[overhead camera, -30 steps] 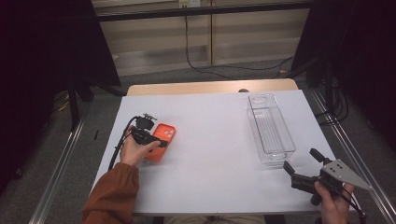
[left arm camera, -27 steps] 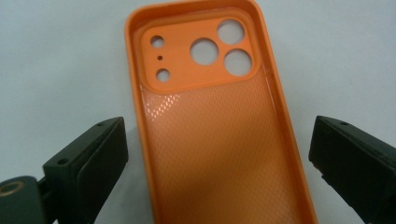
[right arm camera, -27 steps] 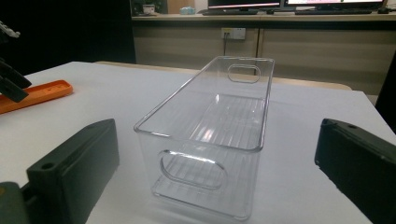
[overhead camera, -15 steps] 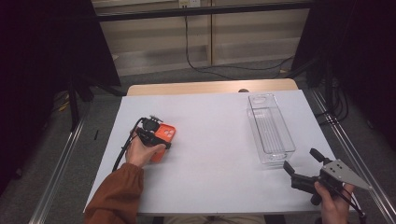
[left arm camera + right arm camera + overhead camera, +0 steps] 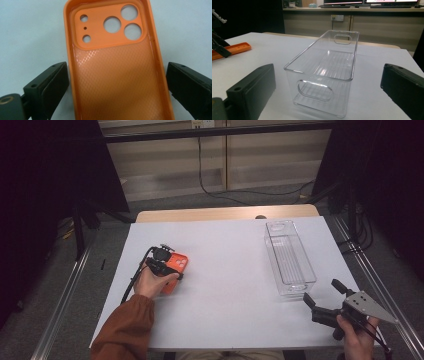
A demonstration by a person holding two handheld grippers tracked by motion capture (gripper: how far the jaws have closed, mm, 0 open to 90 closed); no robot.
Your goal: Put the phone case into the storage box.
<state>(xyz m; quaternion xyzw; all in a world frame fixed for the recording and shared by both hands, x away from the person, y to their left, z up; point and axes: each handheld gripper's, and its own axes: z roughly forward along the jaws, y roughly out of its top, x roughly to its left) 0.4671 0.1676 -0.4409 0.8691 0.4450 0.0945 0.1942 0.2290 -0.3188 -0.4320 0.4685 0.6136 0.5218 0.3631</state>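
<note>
The left gripper [image 5: 167, 265] is coming down closer over the orange phone case [image 5: 175, 271]. One second ago it was sitting a bit back from the case, toward the person, and now it is hanging right over it. I think this means the grab is about to happen.

In the left gripper view, the two black jaws are spread wide, one on each long side of the orange phone case [image 5: 117, 75]. They are just beside its edges and not squeezing it yet. The case is lying flat on the white table [image 5: 230, 270] with its hollow side up. This close view is showing the round camera holes and the bumpy inside of the case, which the high view is too far away to show.

Well to the right of the case, the right gripper [image 5: 325, 297] is waiting near the front edge of the table. It is not moving from where it was a second ago. Its jaws are spread wide and holding nothing.

Just past that gripper, the clear plastic bin [image 5: 289, 257] is standing empty. The right gripper view is looking straight into the clear plastic bin [image 5: 329, 72] and showing its oval handle holes. Far behind the bin, that view is also showing a shelf with screens on it.
</note>
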